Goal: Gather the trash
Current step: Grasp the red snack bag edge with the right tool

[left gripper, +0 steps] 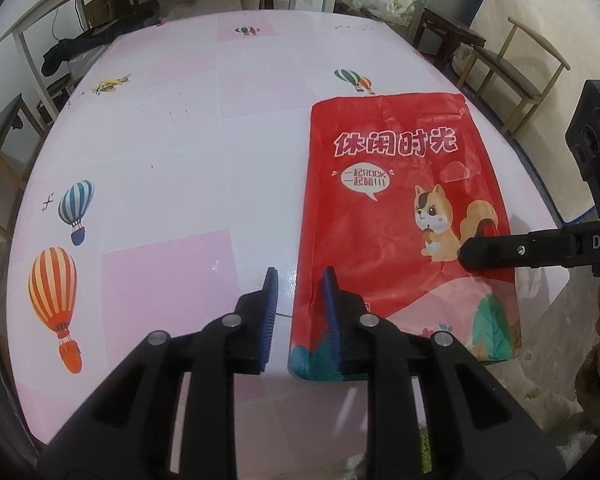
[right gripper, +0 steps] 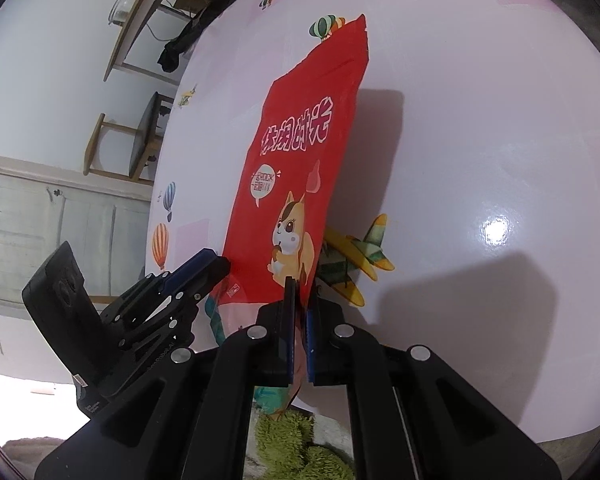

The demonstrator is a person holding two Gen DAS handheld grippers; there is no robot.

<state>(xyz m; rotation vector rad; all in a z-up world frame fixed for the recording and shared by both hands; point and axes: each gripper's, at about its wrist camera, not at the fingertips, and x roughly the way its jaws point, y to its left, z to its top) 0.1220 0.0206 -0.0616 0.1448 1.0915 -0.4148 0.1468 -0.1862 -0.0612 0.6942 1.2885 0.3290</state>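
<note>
Nearest the left wrist camera, the left gripper (left gripper: 300, 280) hangs over the table with its two blue pads narrowly parted. The left edge of the one red snack bag (left gripper: 400, 216) lies between them, though the pads do not appear to press on it; from this angle that is hard to be sure of. The same gripper shows from the side in the right wrist view (right gripper: 216, 264), at the bag's left edge.

The right gripper (right gripper: 299, 296) is clamped tight on the bag's lower right edge, its two pads squeezing the red film (right gripper: 292, 168) just below the printed squirrel. In the left wrist view its black finger (left gripper: 496, 250) reaches in from the right, over the squirrel's tail.

The bag is a single flat pouch with white lettering, lying on the pink table (left gripper: 188, 160); its right side is lifted in the grip.

Printed on the table cover are four hot-air balloons in the left view, two near (left gripper: 54, 304) and two farther off, plus one small aeroplane (left gripper: 110, 85). A second, larger aeroplane print (right gripper: 356, 256) sits just beside the bag.

Beyond the table stand several wooden chairs, one at the right (left gripper: 516, 76).
</note>
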